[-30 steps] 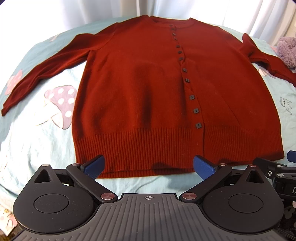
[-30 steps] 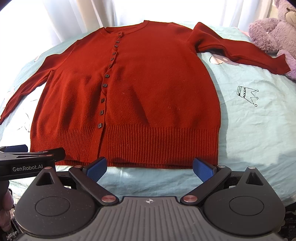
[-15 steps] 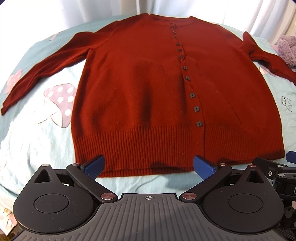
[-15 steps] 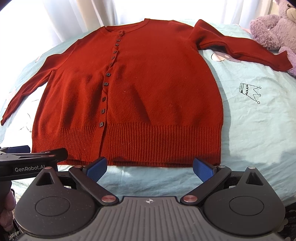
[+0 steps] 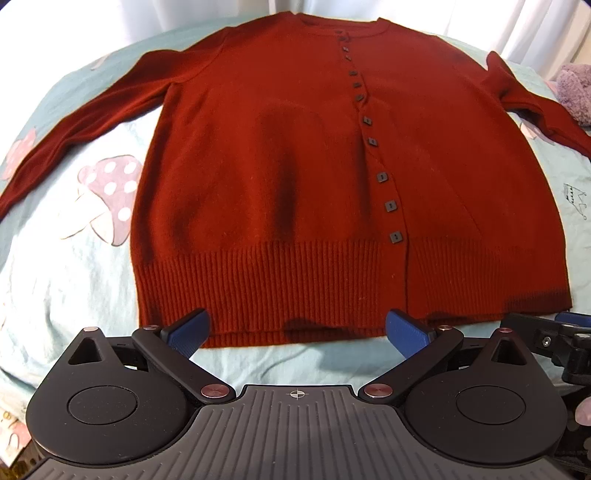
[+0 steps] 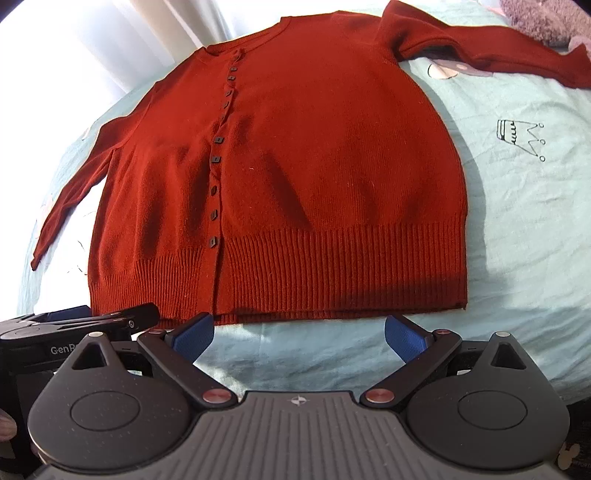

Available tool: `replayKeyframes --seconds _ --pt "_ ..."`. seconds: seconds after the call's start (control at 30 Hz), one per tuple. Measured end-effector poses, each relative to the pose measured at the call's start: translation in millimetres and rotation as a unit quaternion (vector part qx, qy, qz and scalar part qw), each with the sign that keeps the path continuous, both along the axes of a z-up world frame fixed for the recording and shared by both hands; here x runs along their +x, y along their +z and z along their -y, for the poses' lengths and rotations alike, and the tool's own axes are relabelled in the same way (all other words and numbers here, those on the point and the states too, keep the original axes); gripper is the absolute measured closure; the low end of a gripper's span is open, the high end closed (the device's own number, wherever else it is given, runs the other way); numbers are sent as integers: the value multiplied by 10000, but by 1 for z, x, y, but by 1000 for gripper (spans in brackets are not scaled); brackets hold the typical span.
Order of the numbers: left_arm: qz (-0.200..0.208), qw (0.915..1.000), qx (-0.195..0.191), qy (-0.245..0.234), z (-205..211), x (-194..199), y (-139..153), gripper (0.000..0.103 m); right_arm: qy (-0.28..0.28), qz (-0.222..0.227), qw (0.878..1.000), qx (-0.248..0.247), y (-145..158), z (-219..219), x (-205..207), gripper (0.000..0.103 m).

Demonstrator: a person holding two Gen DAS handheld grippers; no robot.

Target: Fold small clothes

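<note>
Cardigan (image 5: 295, 177), dark red and buttoned, is seen spread flat on the bedsheet (image 5: 62, 280) across the left view's centre; the left gripper (image 5: 295, 326) is held wide apart at the ribbed hem, empty. No fold is judged begun; a sleeve or hem grasp is called for next. A mushroom print (image 5: 107, 195) is shown at left.

In the right view, the right gripper (image 6: 299, 330) is likewise spread, empty, below the hem. Only here is the crown print (image 6: 521, 138) shown clearly, with a plush toy (image 6: 535, 18) at upper right.

Left tongs (image 5: 297, 330) spread wide, blue pads (image 5: 188, 328) apart, gripping nothing. Right tongs (image 6: 299, 332) likewise wide apart and bare, held level close beside the left, both pointing forward.
</note>
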State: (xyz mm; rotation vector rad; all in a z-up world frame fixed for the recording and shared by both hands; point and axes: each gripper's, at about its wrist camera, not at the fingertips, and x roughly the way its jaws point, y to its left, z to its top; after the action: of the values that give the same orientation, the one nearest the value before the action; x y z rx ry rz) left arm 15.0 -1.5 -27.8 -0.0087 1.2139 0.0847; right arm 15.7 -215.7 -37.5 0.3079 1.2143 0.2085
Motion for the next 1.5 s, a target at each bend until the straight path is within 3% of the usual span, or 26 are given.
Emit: replayKeyframes --seconds 0.07,0.13,0.2,0.3,0.4,0.43,0.47,0.57,0.63,0.67,0.8,0.93,1.03,1.07,1.1,1.13,1.23,1.33,1.43,1.5 --pt "-38 10000 -53 20 0 3 -2 0 -3 -34 9998 188 -4 6 3 5" --pt "-75 9998 -168 25 0 7 -4 0 -5 -109 9991 398 -8 14 7 15" --pt "-32 9995 -317 72 -4 12 -4 0 -82 -143 9975 689 -12 28 14 19" --pt "210 9983 -473 280 -12 24 -3 0 -727 303 9908 1099 -13 68 30 19" --pt "645 9955 -325 607 -23 38 -2 0 -1705 1463 9659 1288 -7 130 52 17" --pt "762 9944 -229 699 -26 44 -4 0 -1941 1883 9543 1271 -6 150 60 7" --pt "823 9934 -145 781 -29 49 -6 0 -2157 2167 9446 1190 -7 171 70 4" --pt "749 9919 -210 1001 -41 65 -15 0 -2788 2525 9221 912 -13 228 104 13" --pt "763 9881 -432 1266 -51 70 -20 0 -3396 2406 9052 861 -23 264 121 46" --pt "775 9863 -486 1371 -55 72 -22 0 -3650 2239 8995 870 -31 281 131 51" --pt "802 9831 -318 1617 -60 79 -25 0 -4314 1600 8816 1049 -66 325 152 56" --pt "916 9770 -608 1828 -66 78 -21 0 -4629 1800 8550 1493 -79 339 155 59" --pt "935 9718 -983 1929 -71 78 -22 0 -4707 1926 8430 1753 -87 342 163 63" --pt "903 9709 -1069 1942 -73 78 -23 0 -4700 1893 8440 1760 -87 343 167 70" --pt "879 9706 -1135 1932 -74 79 -24 0 -4685 1839 8462 1752 -88 343 171 89" --pt "865 9706 -1193 1905 -75 79 -24 0 -4665 1822 8473 1765 -89 343 173 94" --pt "877 9691 -1380 1847 -81 80 -22 0 -4583 2042 8536 1399 -76 334 178 96" --pt "1036 9652 -1627 1767 -88 84 -15 0 -4267 2566 8668 281 -32 300 180 96" --pt "1386 9564 -2042 1562 -93 94 1 0 -3254 3424 8801 -467 20 230 188 96" --pt "1686 9472 -2373 1342 -93 103 14 0 -2106 3971 8926 -344 50 164 186 96"
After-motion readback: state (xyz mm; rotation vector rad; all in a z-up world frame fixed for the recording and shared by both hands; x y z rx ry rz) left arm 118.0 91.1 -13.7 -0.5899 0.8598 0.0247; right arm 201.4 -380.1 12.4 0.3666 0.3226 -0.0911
